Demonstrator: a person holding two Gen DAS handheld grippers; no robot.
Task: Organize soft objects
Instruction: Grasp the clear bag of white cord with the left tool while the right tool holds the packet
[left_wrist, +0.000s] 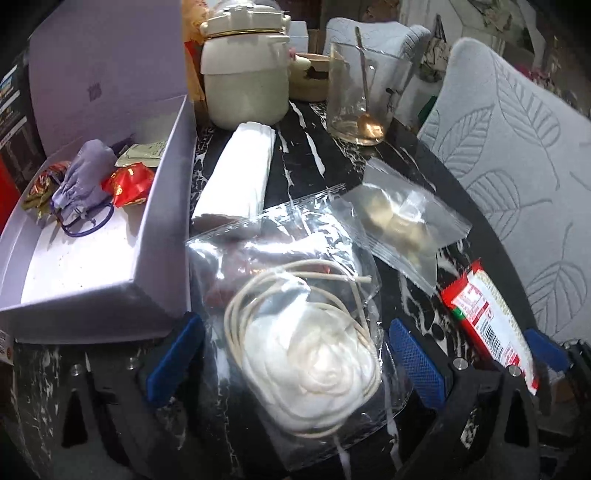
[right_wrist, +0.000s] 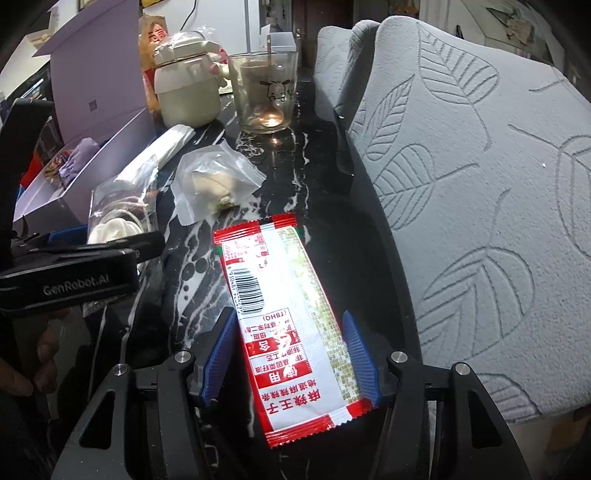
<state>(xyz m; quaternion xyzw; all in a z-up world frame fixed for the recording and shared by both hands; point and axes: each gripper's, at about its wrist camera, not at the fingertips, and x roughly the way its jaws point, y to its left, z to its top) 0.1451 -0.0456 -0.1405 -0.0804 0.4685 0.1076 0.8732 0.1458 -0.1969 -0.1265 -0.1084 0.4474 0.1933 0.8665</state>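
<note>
Presently, the red-and-white snack packet (right_wrist: 295, 325) is bracketed by the right tool (right_wrist: 290, 356), its blue pads just beside the packet's edges on the dark marbled tabletop (right_wrist: 295, 162); whether they press it cannot be told. The clear bag with a white flower (left_wrist: 295, 332) is straddled by the wide-spread left tool (left_wrist: 291, 358), beside the lilac box (left_wrist: 162, 206).

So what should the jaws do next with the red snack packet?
Probably squeeze shut. The right gripper already has its blue jaws on both sides of the red snack packet, which lies flat on the table, but they don't look pressed on yet.
</note>
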